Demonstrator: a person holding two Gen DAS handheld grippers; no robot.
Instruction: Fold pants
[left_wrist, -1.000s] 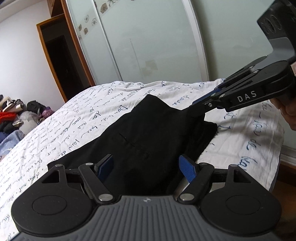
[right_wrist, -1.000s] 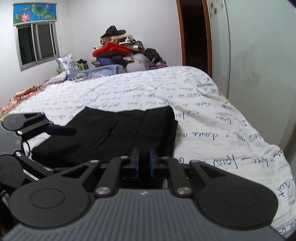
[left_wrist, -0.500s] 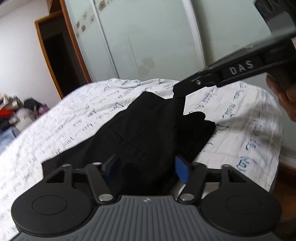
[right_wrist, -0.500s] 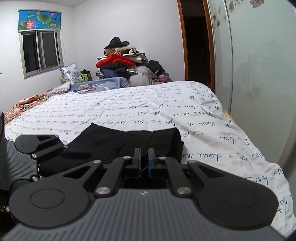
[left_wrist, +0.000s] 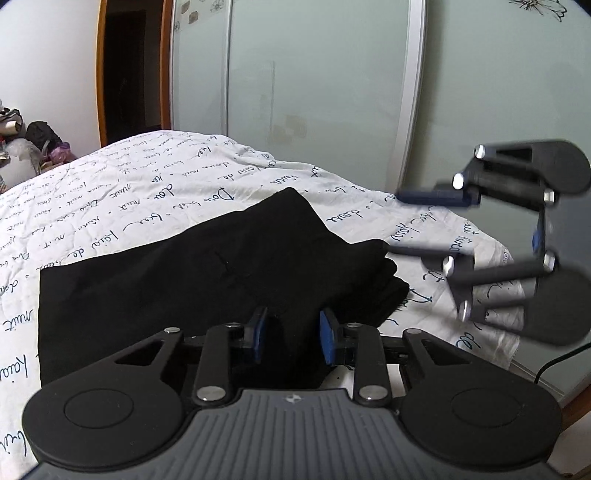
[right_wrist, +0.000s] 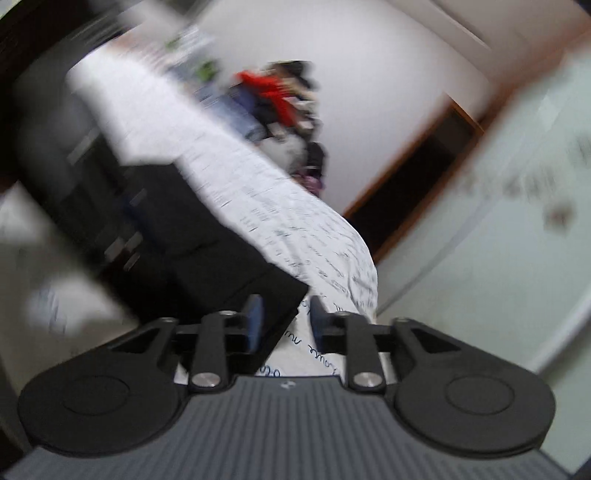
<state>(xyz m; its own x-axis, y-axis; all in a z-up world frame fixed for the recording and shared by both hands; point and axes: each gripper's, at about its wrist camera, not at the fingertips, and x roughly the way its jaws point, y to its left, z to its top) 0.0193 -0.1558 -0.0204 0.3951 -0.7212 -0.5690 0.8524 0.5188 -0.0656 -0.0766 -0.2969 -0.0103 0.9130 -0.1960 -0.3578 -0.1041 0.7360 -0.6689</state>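
Observation:
The black pants (left_wrist: 207, 266) lie folded on the bed, also blurred in the right wrist view as the pants (right_wrist: 207, 266). My left gripper (left_wrist: 291, 332) sits low over their near edge. Its jaws are closing, with black cloth between the blue pads (left_wrist: 258, 332), which still stand apart. My right gripper (left_wrist: 402, 221) hovers rolled on its side just off the pants' right edge. Its jaws are opening and hold nothing. In its own tilted view the right gripper (right_wrist: 286, 317) shows white sheet in the gap, with the pants' corner beside the left pad (right_wrist: 255, 321).
The bed sheet (left_wrist: 147, 199) is white with blue script and drops off at the right edge. Frosted sliding doors (left_wrist: 332, 92) stand close behind, with a dark doorway (left_wrist: 129, 74) to their left. A clothes pile (right_wrist: 273, 92) lies beyond the bed. A cable (left_wrist: 546, 369) runs at lower right.
The right gripper has let go of the pants' far corner, rolled onto its side and pulled away to the right. The left jaws have narrowed over the near edge.

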